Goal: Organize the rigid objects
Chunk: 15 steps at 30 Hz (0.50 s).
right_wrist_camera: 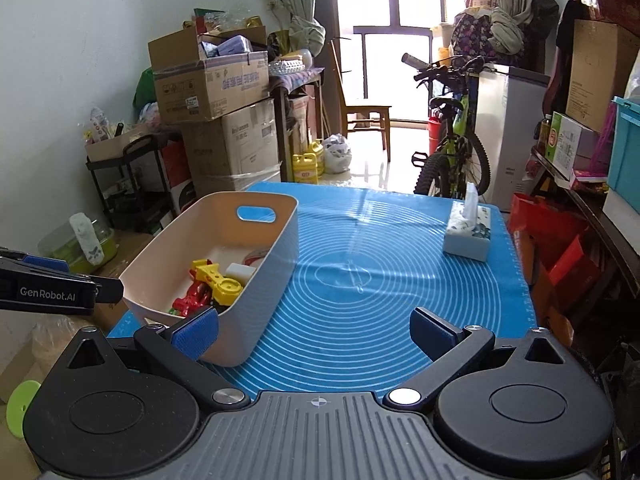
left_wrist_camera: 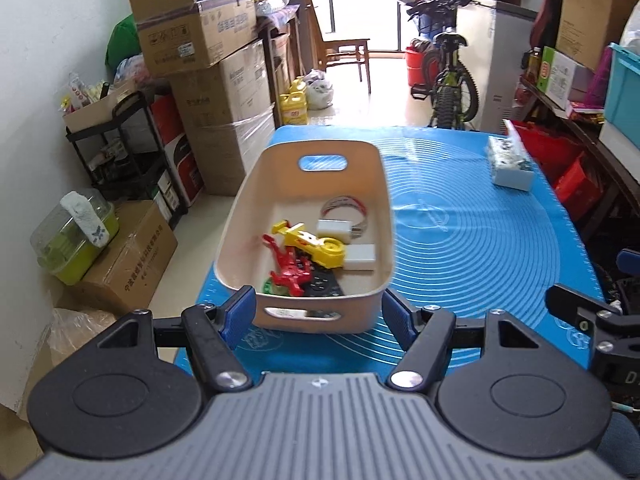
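Your blue-matted tabletop [right_wrist_camera: 400, 280] carries a beige bin [left_wrist_camera: 312, 216] and tissue box [right_wrist_camera: 468, 236]; stacked cartons [left_wrist_camera: 216, 80] behind; both tongs, left [left_wrist_camera: 318, 314] and right [right_wrist_camera: 316, 334], released.

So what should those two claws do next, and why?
Probably pull back and stop. Both the left gripper and right gripper are open and empty, the toys lie in the bin, and only a tissue box is left on the mat.

A blue ringed mat [right_wrist_camera: 400, 280] covers the worktop — on it a beige bin [right_wrist_camera: 264, 264] and, well apart, a tissue box [right_wrist_camera: 468, 236].
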Each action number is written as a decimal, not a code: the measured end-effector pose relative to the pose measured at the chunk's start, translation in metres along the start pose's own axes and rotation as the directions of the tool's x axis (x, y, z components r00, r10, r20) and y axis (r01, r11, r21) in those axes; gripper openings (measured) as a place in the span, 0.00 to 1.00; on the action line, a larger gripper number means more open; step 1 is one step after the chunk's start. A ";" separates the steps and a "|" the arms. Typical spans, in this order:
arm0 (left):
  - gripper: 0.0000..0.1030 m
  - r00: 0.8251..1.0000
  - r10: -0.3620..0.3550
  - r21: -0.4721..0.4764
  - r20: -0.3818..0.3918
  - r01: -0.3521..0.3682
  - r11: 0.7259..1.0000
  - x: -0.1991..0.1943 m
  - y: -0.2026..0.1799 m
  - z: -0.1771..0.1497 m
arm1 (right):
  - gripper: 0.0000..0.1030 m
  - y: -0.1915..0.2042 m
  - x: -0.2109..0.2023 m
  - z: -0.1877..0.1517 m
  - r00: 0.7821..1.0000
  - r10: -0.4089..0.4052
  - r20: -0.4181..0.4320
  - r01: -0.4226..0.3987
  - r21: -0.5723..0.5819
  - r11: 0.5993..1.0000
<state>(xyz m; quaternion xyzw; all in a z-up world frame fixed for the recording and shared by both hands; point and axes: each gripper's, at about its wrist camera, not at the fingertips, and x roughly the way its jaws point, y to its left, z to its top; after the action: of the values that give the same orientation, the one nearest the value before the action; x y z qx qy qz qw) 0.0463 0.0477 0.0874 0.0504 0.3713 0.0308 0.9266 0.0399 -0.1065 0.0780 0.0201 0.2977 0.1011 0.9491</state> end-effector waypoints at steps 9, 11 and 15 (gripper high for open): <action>0.68 0.999 -0.034 -0.002 0.023 0.034 0.999 -0.029 -0.028 -0.016 | 0.97 -0.017 -0.042 -0.017 1.000 -0.021 0.021 0.021 0.007 1.000; 0.68 0.999 -0.030 -0.003 0.026 0.030 1.000 -0.034 -0.032 -0.020 | 0.97 -0.019 -0.050 -0.022 0.999 -0.026 0.022 0.026 0.005 1.000; 0.68 0.999 -0.039 -0.009 0.030 0.040 0.999 -0.045 -0.040 -0.033 | 0.97 -0.024 -0.067 -0.034 0.999 -0.035 0.030 0.034 0.015 0.999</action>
<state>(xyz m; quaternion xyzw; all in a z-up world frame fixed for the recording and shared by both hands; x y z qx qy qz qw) -0.0082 0.0061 0.0900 0.0393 0.3582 0.0135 0.9327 -0.0289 -0.1440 0.0850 0.0233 0.2842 0.0822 0.9550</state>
